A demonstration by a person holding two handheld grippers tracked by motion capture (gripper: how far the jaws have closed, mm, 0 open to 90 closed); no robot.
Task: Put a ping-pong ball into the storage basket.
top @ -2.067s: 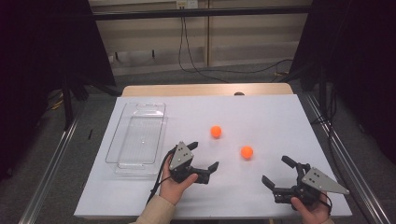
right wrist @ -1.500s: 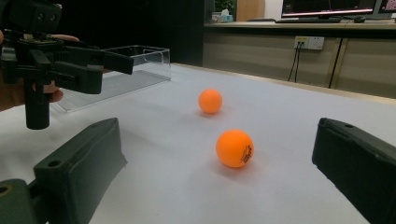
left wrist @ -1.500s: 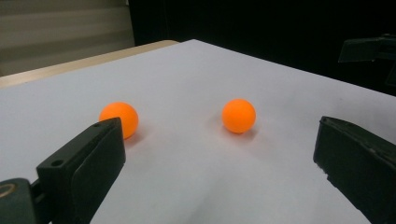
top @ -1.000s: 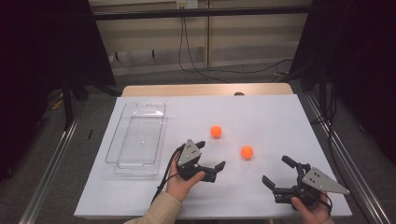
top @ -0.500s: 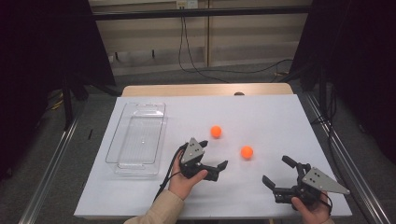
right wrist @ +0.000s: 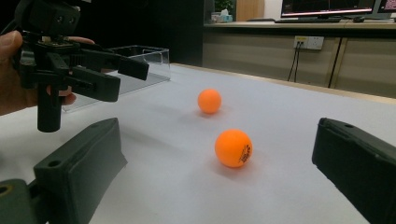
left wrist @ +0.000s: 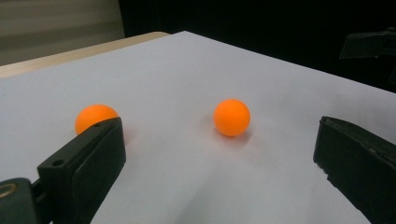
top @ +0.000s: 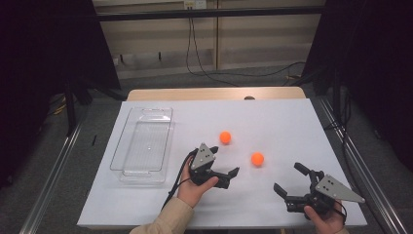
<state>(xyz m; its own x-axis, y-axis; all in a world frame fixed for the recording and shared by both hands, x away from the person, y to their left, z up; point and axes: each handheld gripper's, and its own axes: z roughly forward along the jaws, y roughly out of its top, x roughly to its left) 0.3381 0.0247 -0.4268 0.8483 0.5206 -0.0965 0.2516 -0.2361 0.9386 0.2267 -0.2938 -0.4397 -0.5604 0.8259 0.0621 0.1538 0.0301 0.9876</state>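
With both the left gripper (top: 225, 168) and right gripper (top: 293, 183) jaws spread empty, a clumsy nudge could roll the nearer small orange plastic ball (top: 257, 159) across the white surface (top: 292, 122).

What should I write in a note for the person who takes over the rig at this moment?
Left gripper: open, holds nothing, just above the table, aimed toward the balls.
Right gripper: open, holds nothing, low at the near right edge.
Near ball: loose on the white table, between the two grippers.
Far ball: loose, farther back, nearer the tray.
Tray: clear, at the left, with nothing in it.
Done: nothing gripped yet.
Left: probably grip each ball and put it in the tray; the left gripper looks closest to the balls.
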